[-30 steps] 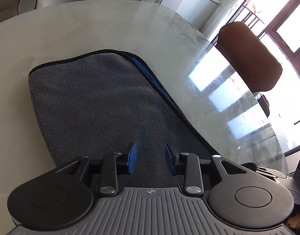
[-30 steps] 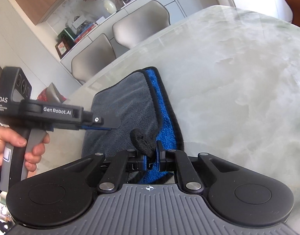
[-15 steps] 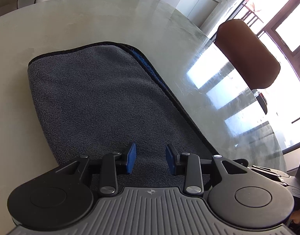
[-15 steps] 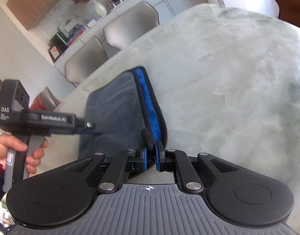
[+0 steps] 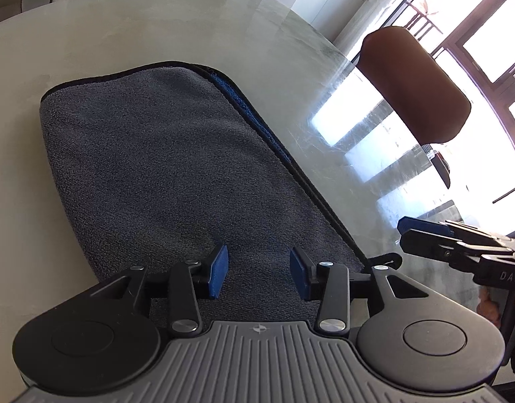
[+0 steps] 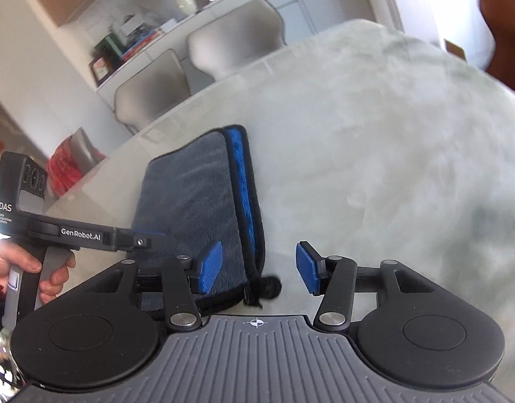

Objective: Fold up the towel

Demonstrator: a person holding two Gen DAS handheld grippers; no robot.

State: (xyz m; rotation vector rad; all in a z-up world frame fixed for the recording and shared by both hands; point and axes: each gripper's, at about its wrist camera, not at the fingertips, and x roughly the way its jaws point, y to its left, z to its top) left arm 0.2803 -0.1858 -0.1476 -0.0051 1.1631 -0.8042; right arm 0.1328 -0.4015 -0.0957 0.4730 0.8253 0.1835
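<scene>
On the pale, glossy round table the folded towel lies flat, grey side up, with a strip of its blue layer and black edging showing along the right edge. Bright window reflections fall on the tabletop to the right of it. We see a brown chair back beyond the far right rim, in front of dark-framed windows.

From the right wrist view the same towel sits toward the near left part of the table, and its small black hanging loop lies on the bare surface just beside the near right corner. Behind the table stand 2 pale chairs, and past them a white sideboard carries a white vase, books and small items we cannot make out; the picture is blurred.

We hold the left gripper above the near end of the towel, its jaws opening, the blue pads apart with only the grey cloth seen below them and nothing clamped. A hand grips its handle in the right wrist view.

Our right gripper hangs over the towel's near right corner, its jaws opening too; the loop lies below the gap between the 2 pads, and neither pad presses on it. In the left wrist view the right gripper shows at the right edge, clear of the towel.
</scene>
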